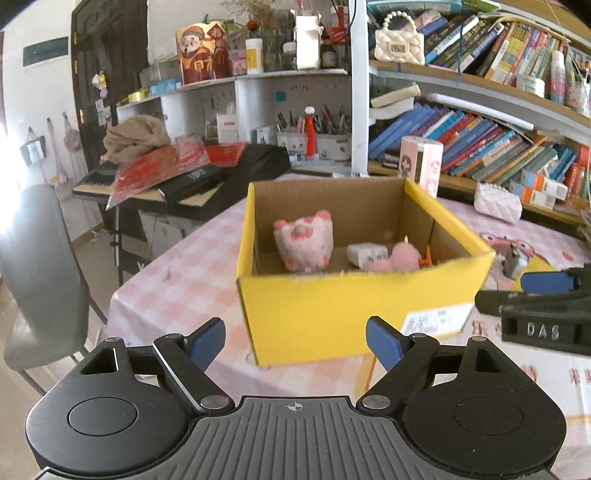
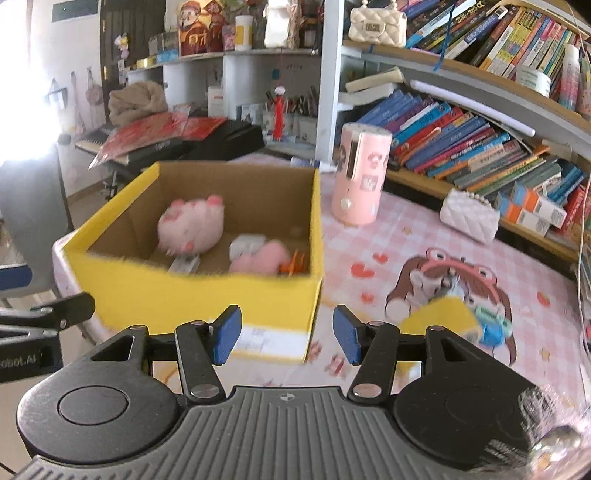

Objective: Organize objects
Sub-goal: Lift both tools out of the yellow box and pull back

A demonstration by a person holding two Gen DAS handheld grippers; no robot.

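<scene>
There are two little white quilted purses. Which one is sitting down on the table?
The white quilted purse with the pearl strap, beside the bottom row of books. The other one, the cream purse, sits high on the upper bookshelf.

left wrist: angled down, near | right wrist: likewise | shared: yellow box (image 1: 354,295), slightly blurred

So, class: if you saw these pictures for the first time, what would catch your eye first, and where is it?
The bright yellow box in the middle of the pink checked tablecloth, with a pink-and-white plush toy inside it. To its right stands a pink cylinder, and crowded bookshelves fill the right background.
</scene>
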